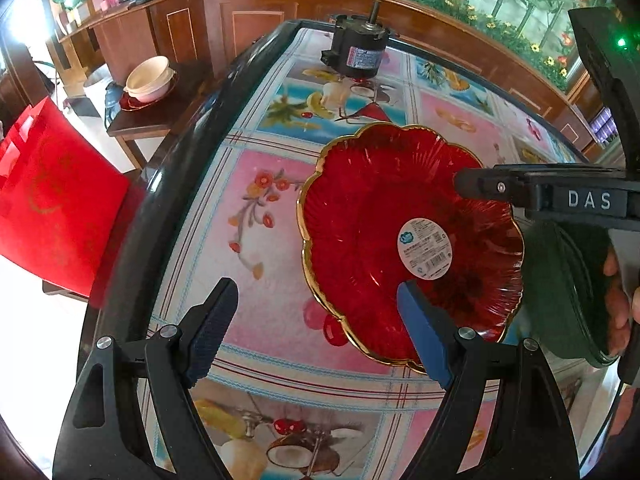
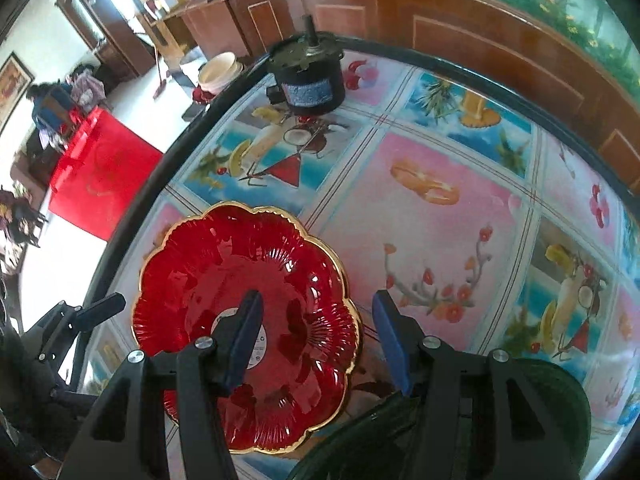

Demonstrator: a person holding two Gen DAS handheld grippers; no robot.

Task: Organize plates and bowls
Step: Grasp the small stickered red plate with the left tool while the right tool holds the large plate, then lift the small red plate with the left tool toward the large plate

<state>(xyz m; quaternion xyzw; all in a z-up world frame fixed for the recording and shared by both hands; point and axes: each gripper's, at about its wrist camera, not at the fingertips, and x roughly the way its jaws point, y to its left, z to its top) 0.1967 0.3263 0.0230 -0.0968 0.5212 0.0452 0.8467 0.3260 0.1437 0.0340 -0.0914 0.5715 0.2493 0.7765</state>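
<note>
A red scalloped glass plate (image 1: pixel 380 216) with a gold rim and a round white label lies on the patterned table; it also shows in the right wrist view (image 2: pixel 280 280). My left gripper (image 1: pixel 316 320) is open, its right finger over the plate's near rim. My right gripper (image 2: pixel 316 332) is open, its left finger (image 2: pixel 244 332) above the plate's centre, its right finger outside the rim. A dark green plate (image 1: pixel 568 292) sits to the right under the right gripper, also seen at the bottom of the right wrist view (image 2: pixel 560 400). A stack of cream and pink bowls (image 1: pixel 150 78) stands on a side table.
A black motor (image 1: pixel 358 48) stands at the table's far edge, also in the right wrist view (image 2: pixel 308 80). The table has a dark raised rim (image 1: pixel 168 184). A red bag (image 1: pixel 56 208) stands on the floor at left. Wooden panelling runs behind.
</note>
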